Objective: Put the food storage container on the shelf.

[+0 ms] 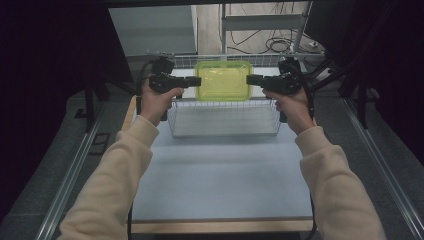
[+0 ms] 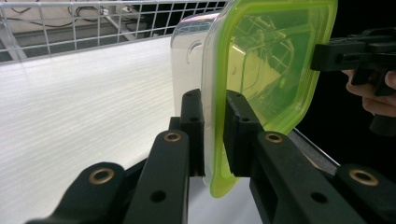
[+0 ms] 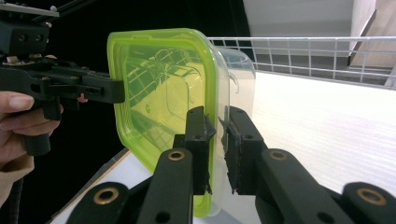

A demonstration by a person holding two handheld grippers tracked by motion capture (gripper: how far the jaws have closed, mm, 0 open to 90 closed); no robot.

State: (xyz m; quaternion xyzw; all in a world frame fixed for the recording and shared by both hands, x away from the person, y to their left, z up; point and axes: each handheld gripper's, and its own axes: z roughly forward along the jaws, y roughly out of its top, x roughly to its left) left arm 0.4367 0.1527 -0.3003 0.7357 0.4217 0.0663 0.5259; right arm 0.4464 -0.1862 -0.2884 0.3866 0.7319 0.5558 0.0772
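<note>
Lettering on the container (image 1: 223,81): none could be read; its green lid (image 2: 271,70) carried only moulded ridges.
Marks on the grippers: none readable; the black jaws showed only brass rivets and plain holes.
Signs on the wire basket (image 1: 223,131) or table (image 1: 220,175): none readable.

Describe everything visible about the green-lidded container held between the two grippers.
The container is a clear plastic box with rounded corners, closed by a translucent lime-green lid whose rim overhangs it. It looks empty. It is held level in the air above the white wire basket, lid up. The left gripper and the right gripper each clamp the lid's rim on opposite sides; nothing else touches it.
</note>
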